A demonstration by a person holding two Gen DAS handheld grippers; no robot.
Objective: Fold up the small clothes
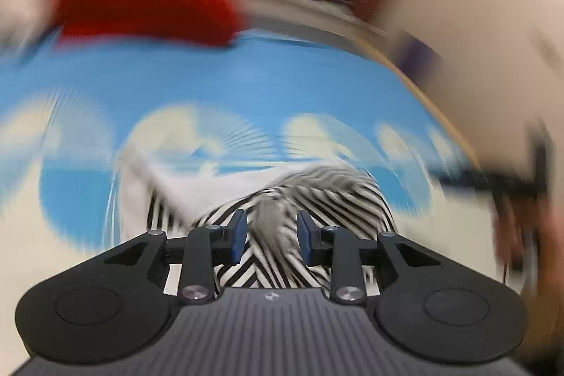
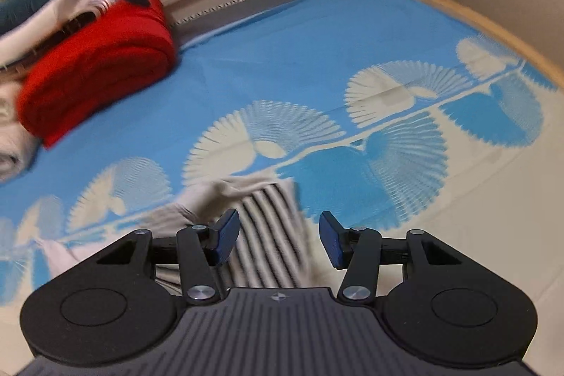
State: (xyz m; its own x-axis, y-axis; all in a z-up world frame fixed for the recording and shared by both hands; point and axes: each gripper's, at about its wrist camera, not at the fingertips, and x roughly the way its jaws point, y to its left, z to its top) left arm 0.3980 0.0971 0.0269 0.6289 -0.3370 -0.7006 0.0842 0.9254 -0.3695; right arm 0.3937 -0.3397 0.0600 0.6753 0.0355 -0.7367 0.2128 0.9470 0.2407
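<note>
The left gripper [image 1: 271, 236] stands partly open, its blue pads straddling a raised fold of the striped garment [image 1: 310, 199] without visibly pinching it. The right gripper [image 2: 278, 240] gapes empty above the same garment's striped panel [image 2: 268, 231], which runs lengthwise away from it across the blue bedsheet [image 2: 299, 51]. Both sit close; the left looks nearer.

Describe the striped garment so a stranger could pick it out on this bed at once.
Start from the bed sheet, blue with pale fan shapes, that fills the view. At its near edge, just ahead of the right gripper, lies the small striped garment. Its black-and-white stripes and pale fold set it apart from the plain red blanket rolled up far to the left.
</note>
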